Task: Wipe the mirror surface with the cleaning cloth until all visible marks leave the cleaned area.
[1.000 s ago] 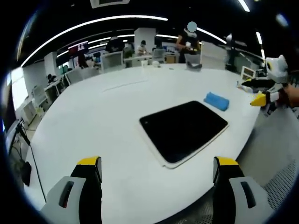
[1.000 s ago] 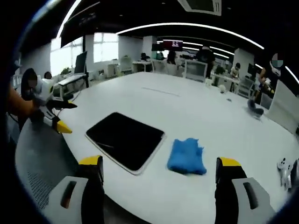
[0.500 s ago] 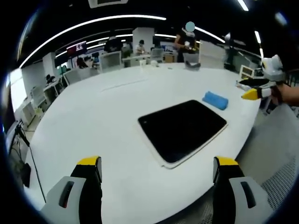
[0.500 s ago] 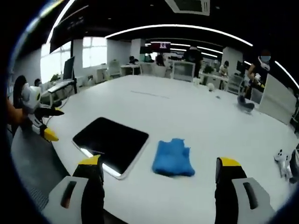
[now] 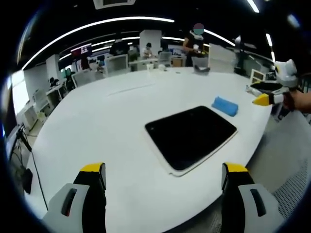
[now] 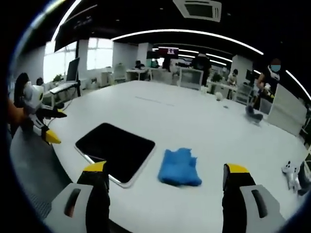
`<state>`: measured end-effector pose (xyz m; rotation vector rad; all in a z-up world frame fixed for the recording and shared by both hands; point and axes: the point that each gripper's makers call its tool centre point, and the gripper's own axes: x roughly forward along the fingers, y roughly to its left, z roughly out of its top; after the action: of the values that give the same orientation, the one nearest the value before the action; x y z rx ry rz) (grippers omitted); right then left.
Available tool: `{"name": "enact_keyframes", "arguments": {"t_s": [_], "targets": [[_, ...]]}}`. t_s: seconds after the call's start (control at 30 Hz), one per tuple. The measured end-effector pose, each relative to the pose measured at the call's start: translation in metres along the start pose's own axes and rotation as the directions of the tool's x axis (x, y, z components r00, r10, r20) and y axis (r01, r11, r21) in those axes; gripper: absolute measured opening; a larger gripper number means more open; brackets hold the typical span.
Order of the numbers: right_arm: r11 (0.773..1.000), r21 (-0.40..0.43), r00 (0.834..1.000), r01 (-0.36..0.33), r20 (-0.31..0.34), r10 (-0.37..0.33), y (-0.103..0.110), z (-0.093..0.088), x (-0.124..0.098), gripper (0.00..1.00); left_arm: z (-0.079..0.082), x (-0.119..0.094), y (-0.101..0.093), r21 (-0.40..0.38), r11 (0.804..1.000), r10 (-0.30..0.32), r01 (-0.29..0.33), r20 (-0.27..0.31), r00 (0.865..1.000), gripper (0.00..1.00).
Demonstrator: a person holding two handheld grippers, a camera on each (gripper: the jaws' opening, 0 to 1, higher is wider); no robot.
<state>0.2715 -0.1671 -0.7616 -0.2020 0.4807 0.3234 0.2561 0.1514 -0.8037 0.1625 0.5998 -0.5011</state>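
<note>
I cannot make out any marks on the mirror (image 6: 115, 151); its face looks only dark. I count one mirror and one blue cloth (image 6: 179, 167), both flat on the white table (image 6: 204, 121). My right gripper (image 6: 165, 187) is released above the near edge, the cloth just ahead between its jaws, the mirror ahead-left. My left gripper (image 5: 165, 187) is also released, the mirror (image 5: 190, 136) ahead and the cloth (image 5: 225, 105) beyond it.

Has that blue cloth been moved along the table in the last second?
No. The cloth lies beside the dark mirror, on the same side and equally close as before. Its shift in the right gripper view comes from the camera moving.
</note>
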Motion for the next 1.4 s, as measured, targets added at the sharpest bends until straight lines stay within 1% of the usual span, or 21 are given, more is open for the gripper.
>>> {"name": "enact_keyframes", "arguments": {"t_s": [0.07,0.13,0.2,0.23,0.3,0.37,0.4,0.47,0.6,0.67,0.77,0.93,1.03,1.4], "targets": [[1.0,0.02,1.0,-0.019,0.002,0.019,0.0031,0.0006,-0.0001,0.95,0.0003,0.0,0.0006,-0.002,1.0,0.001,-0.001,0.003,1.0,1.0],[0.999,0.039,1.0,-0.022,0.005,0.022,0.0027,0.0006,-0.0005,0.94,0.0008,0.0,0.0008,0.002,1.0,0.001,-0.001,0.006,1.0,1.0],[0.997,0.077,0.999,-0.031,0.016,0.03,0.0047,0.0023,-0.0023,0.93,0.0016,0.0,0.0018,0.007,1.0,0.001,-0.001,0.012,1.0,1.0],[0.996,0.081,1.0,-0.02,0.005,0.02,0.0042,-0.0005,-0.0024,0.92,0.0015,0.0,0.003,0.009,1.0,0.004,-0.004,0.013,1.0,1.0],[0.996,0.089,1.0,-0.019,-0.01,0.02,0.0067,-0.0035,-0.0011,0.92,-0.0009,-0.0003,0.0052,0.011,1.0,0.005,-0.005,0.01,1.0,1.0],[0.997,0.076,0.999,-0.023,-0.031,0.025,0.01,-0.0071,0.0009,0.93,-0.004,0.0001,0.0071,0.007,1.0,0.008,-0.008,-0.002,1.0,1.0],[0.999,0.049,0.999,-0.024,-0.034,0.025,0.0099,-0.0074,0.0012,0.93,-0.0035,0.0,0.0063,0.003,1.0,0.007,-0.007,-0.001,1.0,1.0],[0.999,0.037,1.0,-0.021,-0.021,0.022,0.0093,-0.0044,0.0004,0.93,-0.0034,-0.0003,0.0049,0.009,1.0,0.004,-0.004,-0.001,1.0,1.0],[0.999,0.034,1.0,-0.022,-0.02,0.022,0.0104,-0.0057,-0.0013,0.94,-0.0023,-0.0011,0.0038,0.007,1.0,0.003,-0.003,0.005,1.0,1.0],[1.0,0.021,1.0,-0.015,-0.012,0.015,0.0084,-0.0042,-0.0005,0.96,-0.0022,-0.0012,0.0043,0.004,1.0,0.006,-0.006,0.005,1.0,1.0],[0.999,0.032,1.0,-0.006,-0.009,0.006,0.005,-0.0034,0.0007,0.98,-0.0021,-0.001,0.0055,0.002,1.0,0.01,-0.01,0.008,1.0,1.0],[1.0,0.028,1.0,-0.011,-0.004,0.012,0.0069,-0.0025,0.0007,0.98,-0.0017,-0.0011,0.0058,-0.001,1.0,0.01,-0.01,0.011,1.0,1.0],[0.999,0.033,1.0,-0.013,-0.01,0.013,0.0063,-0.0038,0.0017,0.98,-0.0023,-0.001,0.0064,-0.002,1.0,0.011,-0.011,0.008,1.0,1.0],[0.999,0.04,1.0,-0.008,0.0,0.008,0.0055,-0.0027,0.0006,0.98,-0.0035,-0.0002,0.0052,0.008,1.0,0.007,-0.007,-0.002,1.0,1.0]]}}
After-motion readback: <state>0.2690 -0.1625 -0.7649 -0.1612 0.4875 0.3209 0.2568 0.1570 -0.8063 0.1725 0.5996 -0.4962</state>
